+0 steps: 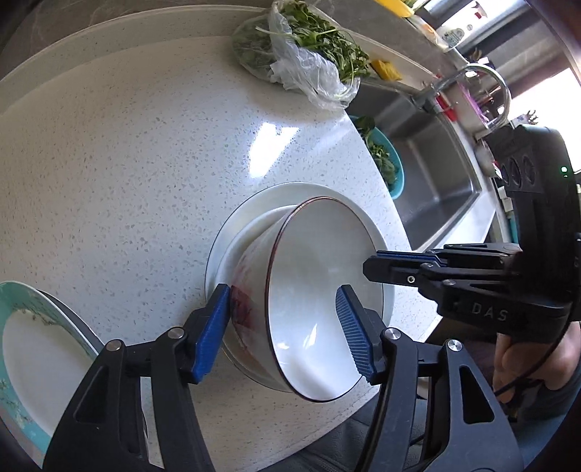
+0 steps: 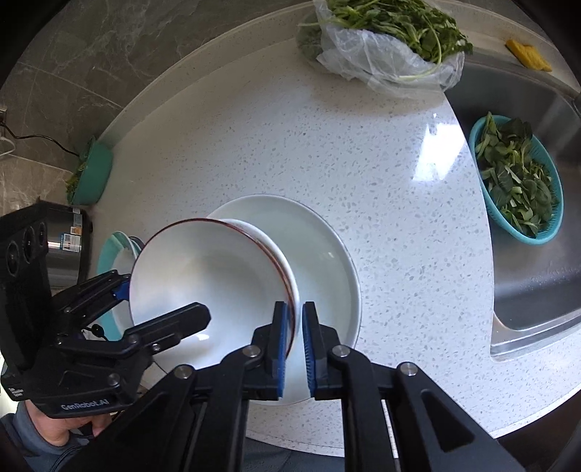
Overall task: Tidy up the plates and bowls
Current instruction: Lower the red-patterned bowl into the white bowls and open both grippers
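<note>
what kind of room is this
Most likely a home kitchen: a speckled countertop beside a steel sink, a bag of leafy greens, and a bowl held over a white plate.

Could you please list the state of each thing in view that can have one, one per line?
Bowl: tilted on its side over the white plate, rim pinched.
White plate: flat on the counter, under the bowl.
Right tongs: shut on the bowl's rim.
Left tongs: open, straddling the bowl's wall.
Teal-rimmed plate: lying flat.
Plastic bag: open, greens spilling out.
Teal basket: filled with leaves, in the sink.
</note>
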`<move>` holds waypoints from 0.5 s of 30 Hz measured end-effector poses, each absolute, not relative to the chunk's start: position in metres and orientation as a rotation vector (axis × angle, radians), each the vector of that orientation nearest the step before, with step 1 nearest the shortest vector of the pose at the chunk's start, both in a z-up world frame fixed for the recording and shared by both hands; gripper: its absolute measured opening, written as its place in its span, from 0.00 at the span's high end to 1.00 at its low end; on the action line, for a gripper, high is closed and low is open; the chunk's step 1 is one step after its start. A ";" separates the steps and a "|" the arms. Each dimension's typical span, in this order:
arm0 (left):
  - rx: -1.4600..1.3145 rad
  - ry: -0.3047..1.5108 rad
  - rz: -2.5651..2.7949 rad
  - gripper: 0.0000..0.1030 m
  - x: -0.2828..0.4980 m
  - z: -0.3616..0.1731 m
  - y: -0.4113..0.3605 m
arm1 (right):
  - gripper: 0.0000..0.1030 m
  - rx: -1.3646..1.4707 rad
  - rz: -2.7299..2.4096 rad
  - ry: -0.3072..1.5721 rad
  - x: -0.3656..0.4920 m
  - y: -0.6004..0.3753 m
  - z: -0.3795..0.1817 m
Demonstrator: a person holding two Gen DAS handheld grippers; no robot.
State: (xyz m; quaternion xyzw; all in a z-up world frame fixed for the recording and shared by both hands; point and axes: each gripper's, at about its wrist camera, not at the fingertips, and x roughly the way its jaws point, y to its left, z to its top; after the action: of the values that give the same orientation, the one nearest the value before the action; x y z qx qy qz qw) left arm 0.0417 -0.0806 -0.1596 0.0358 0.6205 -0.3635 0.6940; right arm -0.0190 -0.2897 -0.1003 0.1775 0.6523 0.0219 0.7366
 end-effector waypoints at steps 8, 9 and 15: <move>0.263 1.336 -0.805 0.40 0.030 -0.157 -0.100 | 0.87 0.343 0.070 1.447 -0.022 -0.285 -0.101; 0.302 1.323 -0.802 0.39 0.028 -0.157 -0.104 | 0.87 0.344 0.073 1.448 -0.021 -0.285 -0.101; 0.514 1.243 -0.780 0.38 0.012 -0.158 -0.123 | 0.88 0.344 0.098 1.443 -0.022 -0.286 -0.099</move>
State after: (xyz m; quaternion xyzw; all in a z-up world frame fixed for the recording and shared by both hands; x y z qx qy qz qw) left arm 0.0117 -0.1231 -0.1582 0.2317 0.5606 -0.3517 0.7130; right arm -0.0216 -0.2858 -0.0992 0.1566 0.6571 0.0446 0.7361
